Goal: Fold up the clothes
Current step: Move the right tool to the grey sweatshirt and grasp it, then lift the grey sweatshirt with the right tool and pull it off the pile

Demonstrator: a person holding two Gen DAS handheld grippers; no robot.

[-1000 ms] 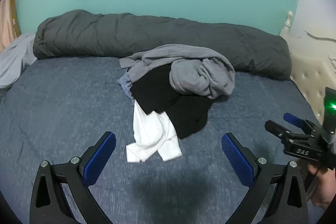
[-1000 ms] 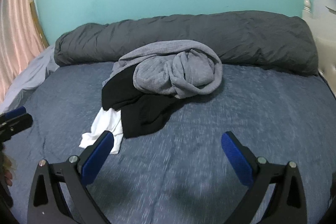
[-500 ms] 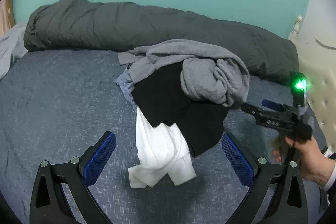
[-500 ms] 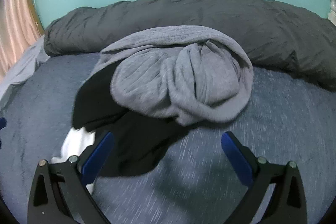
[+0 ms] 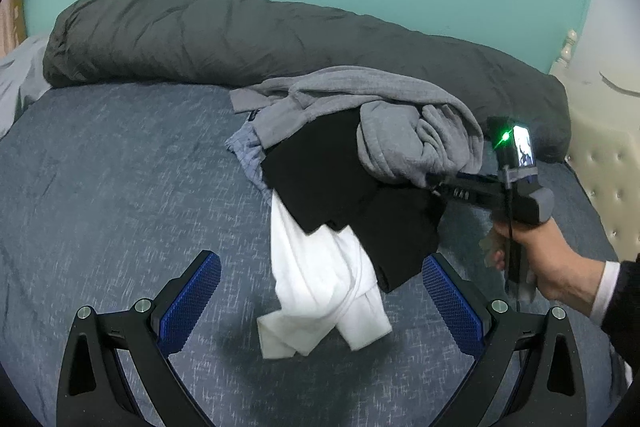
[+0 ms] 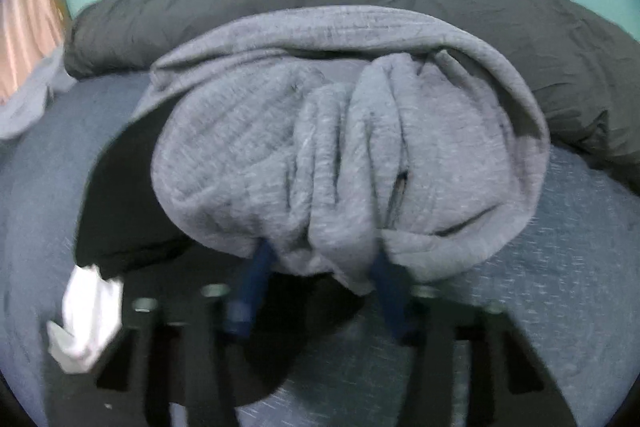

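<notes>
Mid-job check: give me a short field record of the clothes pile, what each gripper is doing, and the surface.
surface: blue-grey bed sheet
pile top: crumpled grey knit sweater
pile middle: black garment
pile bottom: white cotton shirt, trailing toward the camera
behind pile: rolled dark grey duvet
left gripper: open, above the white shirt, not touching
right gripper: jaws closing, a fold of the sweater's near edge between them

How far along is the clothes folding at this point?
Nothing looks folded yet: the grey garment, black garment and white garment lie in one crumpled pile on the bed. In hand: the right gripper has its jaws closing around a bunched fold of the grey garment. The left gripper is open above the white garment, touching nothing. Left: separating and folding every piece.
</notes>
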